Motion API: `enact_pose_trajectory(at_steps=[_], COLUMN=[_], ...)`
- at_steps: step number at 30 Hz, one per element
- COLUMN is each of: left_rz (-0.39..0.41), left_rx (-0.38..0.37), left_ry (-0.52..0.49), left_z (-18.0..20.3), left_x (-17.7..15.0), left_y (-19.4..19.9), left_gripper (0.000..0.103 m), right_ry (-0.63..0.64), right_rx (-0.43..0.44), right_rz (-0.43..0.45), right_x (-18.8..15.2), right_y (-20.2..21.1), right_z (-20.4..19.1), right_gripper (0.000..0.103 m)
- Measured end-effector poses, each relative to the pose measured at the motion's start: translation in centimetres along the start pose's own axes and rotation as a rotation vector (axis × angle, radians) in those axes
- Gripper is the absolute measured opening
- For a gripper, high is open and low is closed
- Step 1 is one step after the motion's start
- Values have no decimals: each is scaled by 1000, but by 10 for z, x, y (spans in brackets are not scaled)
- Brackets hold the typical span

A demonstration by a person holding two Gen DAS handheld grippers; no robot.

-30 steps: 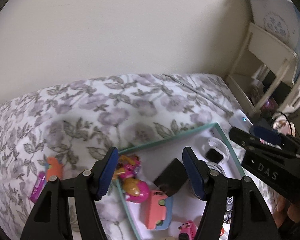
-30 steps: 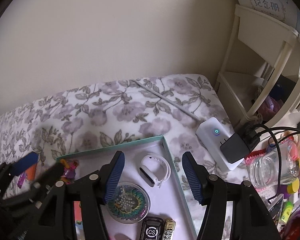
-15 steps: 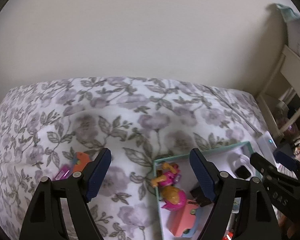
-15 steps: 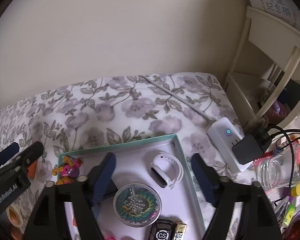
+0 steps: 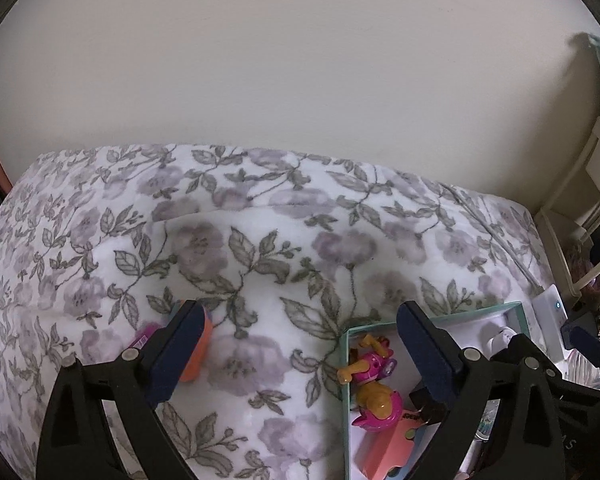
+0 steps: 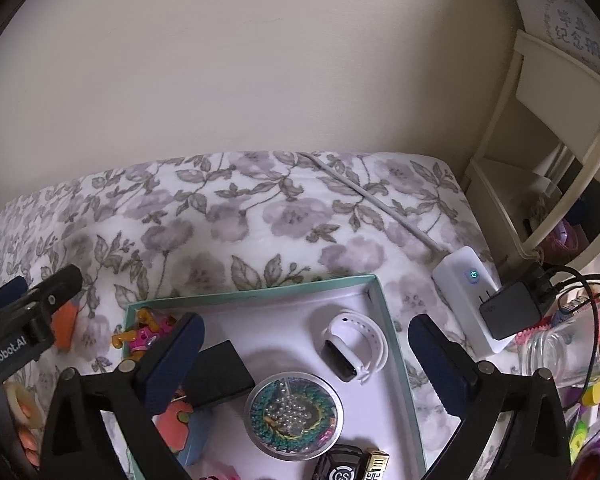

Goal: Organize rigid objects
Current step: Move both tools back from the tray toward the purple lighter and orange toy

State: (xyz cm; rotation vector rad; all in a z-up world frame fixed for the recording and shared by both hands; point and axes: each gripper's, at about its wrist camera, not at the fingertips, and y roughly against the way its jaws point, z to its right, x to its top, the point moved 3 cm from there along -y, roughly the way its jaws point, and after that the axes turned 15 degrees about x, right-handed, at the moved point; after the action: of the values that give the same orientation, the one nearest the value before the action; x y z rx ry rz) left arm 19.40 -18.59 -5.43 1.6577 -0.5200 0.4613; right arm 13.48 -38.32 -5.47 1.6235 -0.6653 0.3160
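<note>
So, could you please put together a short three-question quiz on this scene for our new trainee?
1. True or false: the white smart band with a black screen lies inside the shallow teal-rimmed box.
2. Multiple choice: where is the orange toy piece? A) in the box B) on the floral blanket, outside the box C) on the cream shelf.
3. Fill in: the black charger block is plugged into the white ____ with a lit blue button.

Key: 1 true. 2 B. 3 power strip.
</note>
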Motion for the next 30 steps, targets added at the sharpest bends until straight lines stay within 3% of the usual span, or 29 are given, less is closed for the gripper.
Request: enact_pose_trajectory(at_steps=[11,24,30], left_rz=[-62,-188,-277], left_rx=[-1,114,98], left_ry=[42,163,187], left_z=[-30,-149,-174], left_x=[6,6,-12], left_y=[-15,-52,-79], left_gripper=[97,97,97], right_ry=[41,139,162], right_rx=[51,232,287], right_rz=[-29,-38,-61], right_x=[-2,-6,-14], right_y=[-16,-41,-58], right_z=[-30,-132,-171], right_gripper=[103,103,103])
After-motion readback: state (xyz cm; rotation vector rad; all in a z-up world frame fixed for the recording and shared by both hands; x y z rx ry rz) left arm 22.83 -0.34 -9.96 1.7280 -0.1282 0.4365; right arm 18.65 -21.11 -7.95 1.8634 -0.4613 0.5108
